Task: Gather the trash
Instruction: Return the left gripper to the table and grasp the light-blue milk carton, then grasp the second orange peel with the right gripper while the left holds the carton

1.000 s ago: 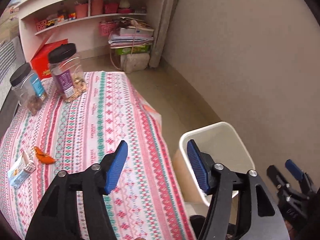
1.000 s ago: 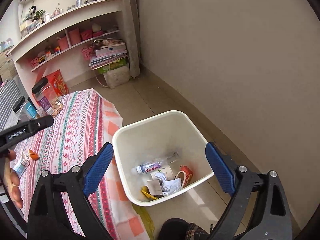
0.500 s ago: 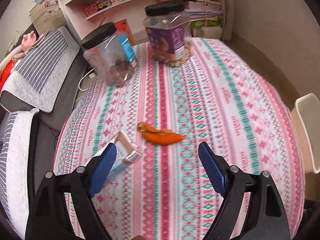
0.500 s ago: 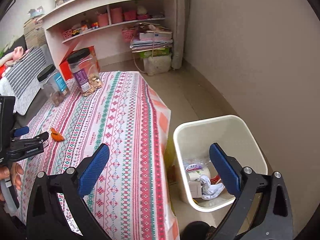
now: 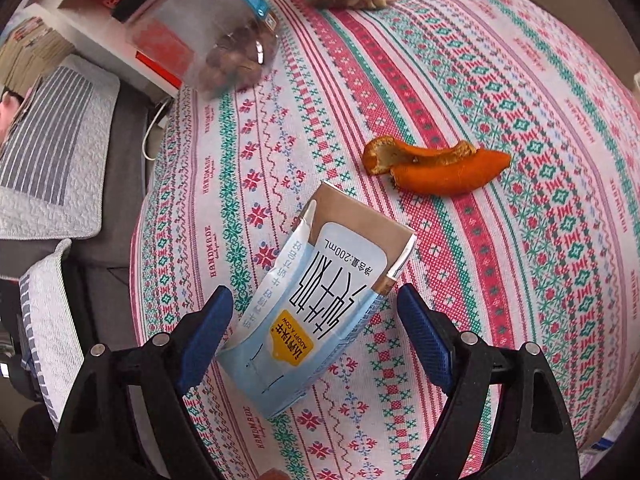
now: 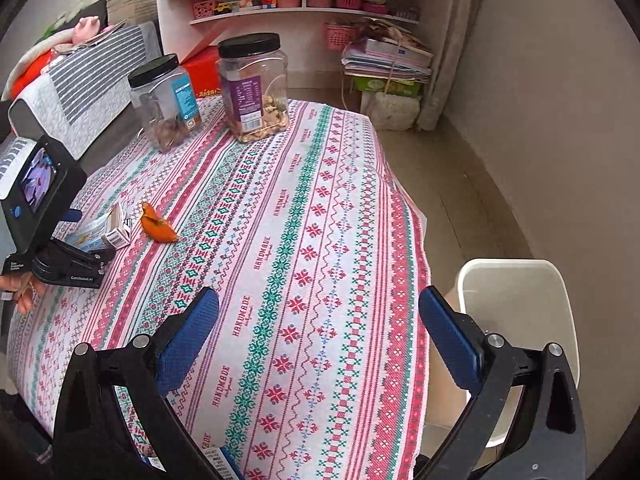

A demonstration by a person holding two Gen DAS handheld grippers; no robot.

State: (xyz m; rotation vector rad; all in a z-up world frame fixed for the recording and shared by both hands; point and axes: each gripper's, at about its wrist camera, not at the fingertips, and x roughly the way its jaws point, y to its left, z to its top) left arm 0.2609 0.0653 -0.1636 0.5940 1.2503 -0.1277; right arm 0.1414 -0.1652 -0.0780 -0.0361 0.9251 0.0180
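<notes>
Left claw (image 5: 316, 316) has dropped low, spread wide astride the milk carton (image 5: 320, 304); right claw (image 6: 320, 328) hovers open

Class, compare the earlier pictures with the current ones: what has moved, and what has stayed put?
The left claw swung from the white plastic bin to the table and now straddles the flattened pale-blue milk carton, open. The right claw turned tableward. Carton, orange peel and jars stayed put.

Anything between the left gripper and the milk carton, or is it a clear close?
Nothing visible blocks it. The milk carton lies flat on the tablecloth between the open fingers of the left gripper. The orange peel lies beyond the carton, apart from it.
</notes>
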